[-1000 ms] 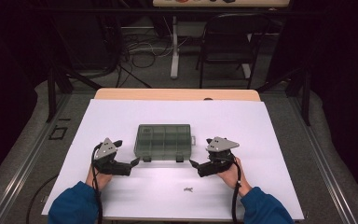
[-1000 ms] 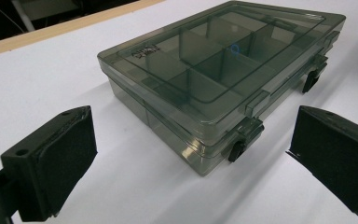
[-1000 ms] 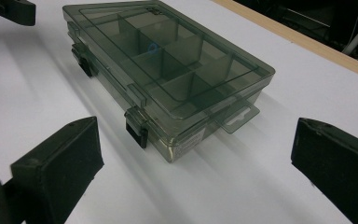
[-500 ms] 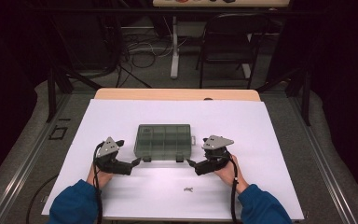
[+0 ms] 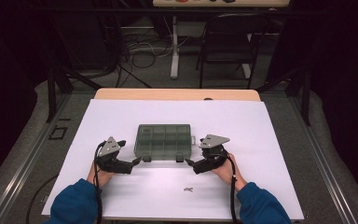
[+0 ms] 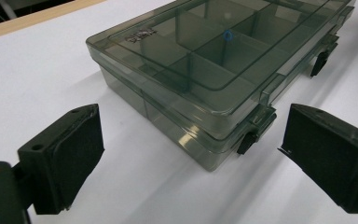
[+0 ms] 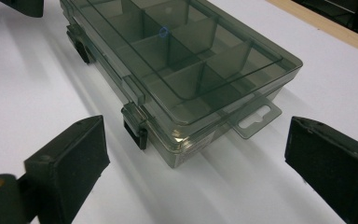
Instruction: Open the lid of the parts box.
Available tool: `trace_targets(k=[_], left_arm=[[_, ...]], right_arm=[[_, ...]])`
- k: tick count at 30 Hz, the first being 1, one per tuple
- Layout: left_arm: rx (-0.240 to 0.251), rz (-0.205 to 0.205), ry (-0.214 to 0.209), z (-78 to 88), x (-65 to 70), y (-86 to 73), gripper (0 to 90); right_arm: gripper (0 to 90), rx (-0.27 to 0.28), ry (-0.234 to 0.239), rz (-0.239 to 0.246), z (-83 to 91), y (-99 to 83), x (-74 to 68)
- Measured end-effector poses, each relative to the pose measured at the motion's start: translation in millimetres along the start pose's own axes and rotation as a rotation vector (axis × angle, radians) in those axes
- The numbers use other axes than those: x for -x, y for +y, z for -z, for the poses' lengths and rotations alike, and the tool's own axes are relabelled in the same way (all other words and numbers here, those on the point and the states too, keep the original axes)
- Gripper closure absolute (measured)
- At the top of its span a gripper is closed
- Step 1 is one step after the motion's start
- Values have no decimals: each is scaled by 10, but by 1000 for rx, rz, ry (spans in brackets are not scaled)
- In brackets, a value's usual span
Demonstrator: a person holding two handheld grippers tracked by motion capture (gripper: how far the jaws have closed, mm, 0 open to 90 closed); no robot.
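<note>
- Both claws sit at the near corners of the closed box (image 5: pixel 163 141), which lies mid-sheet on the white paper (image 5: pixel 270 140); I take this as the approach to its two front latches.
- The left claw (image 5: pixel 137 161) and right claw (image 5: pixel 189 163) have just been narrowing their jaws a little, yet both gape wide with nothing between them, clear of the box.
- Next, I'd guess, each must ease onto its own black latch (image 6: pixel 247 141) and pry it loose.
- The box is smoky see-through plastic, flat and rectangular, divided inside, with a hang tab (image 7: pixel 256 117) at its right end.
- A small metal bit (image 5: pixel 188 189) lies nearer the person.
</note>
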State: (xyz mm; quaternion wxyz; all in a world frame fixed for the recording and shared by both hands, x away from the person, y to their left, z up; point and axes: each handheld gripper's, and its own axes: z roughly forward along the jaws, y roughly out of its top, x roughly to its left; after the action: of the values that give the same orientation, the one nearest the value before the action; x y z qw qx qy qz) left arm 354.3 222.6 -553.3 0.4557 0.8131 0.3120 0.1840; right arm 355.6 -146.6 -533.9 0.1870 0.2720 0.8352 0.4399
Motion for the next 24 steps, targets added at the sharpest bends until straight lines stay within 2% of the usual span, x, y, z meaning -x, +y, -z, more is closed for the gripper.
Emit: trace_targets(k=[1,3,5,9,14,24], left_arm=[[-4,-7,-5,-6,-5,-1,76],[-6,-7,-13,-20,-9,-7,97],[-9,-15,-20,-30,-16,-10,133],[-13,-20,-32,-45,-7,-9,175],[-14,-25,-36,-54,-12,-12,234],[-20,-49,-64,-90,2,-14,292]], right_arm=[[76,-13,1,7,-6,0,3],[114,0,7,6,-45,-14,8],[146,-29,12,16,-59,-15,13],[227,-40,15,31,-86,-14,6],[317,-25,16,40,-103,-16,-1],[403,-50,40,56,-136,-20,7]])
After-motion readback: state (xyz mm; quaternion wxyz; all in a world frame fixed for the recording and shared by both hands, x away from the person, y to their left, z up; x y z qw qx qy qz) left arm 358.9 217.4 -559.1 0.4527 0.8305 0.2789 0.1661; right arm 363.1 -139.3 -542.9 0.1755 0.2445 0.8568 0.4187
